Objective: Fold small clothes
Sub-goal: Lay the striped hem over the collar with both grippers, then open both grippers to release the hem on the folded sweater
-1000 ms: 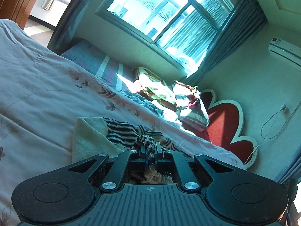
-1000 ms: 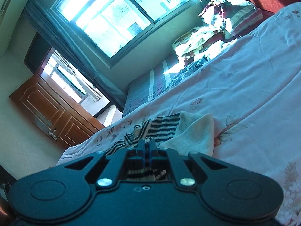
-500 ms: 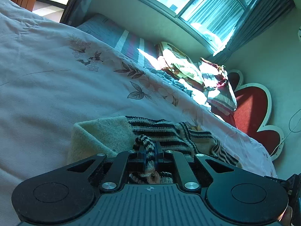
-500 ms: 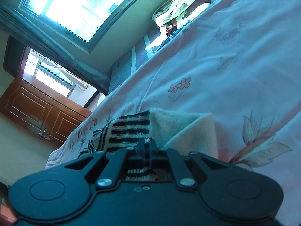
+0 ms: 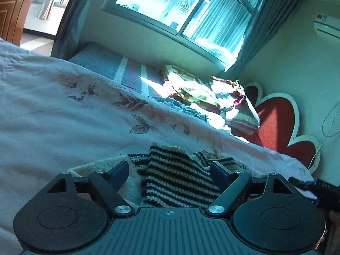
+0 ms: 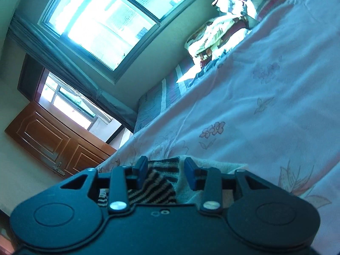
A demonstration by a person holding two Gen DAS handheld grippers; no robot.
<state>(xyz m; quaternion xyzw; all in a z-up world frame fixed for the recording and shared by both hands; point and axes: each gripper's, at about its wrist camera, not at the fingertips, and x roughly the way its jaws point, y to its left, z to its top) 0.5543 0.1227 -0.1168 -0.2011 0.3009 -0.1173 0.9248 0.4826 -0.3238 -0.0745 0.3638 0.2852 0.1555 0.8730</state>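
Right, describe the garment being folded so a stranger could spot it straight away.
Start at the bed with the pale floral bedsheet. At its near edge, right in front of both grippers, lies the small sweater. It alone is knitted in black and cream stripes with a plain cream fleece lining; the bedding heaped under the window is sunlit and colourful.

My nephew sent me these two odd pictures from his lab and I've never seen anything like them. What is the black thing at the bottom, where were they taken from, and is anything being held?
Each picture comes from a camera mounted on a hand-held gripper, looking forward along its two fingers. The black shape is the gripper itself: the left gripper in one view, the right gripper in the other. Below them a striped knit garment lies on a floral bedsheet. Both grippers' jaws have just been opening; the garment sits between the fingers, but the pads no longer squeeze it, so nothing is held.
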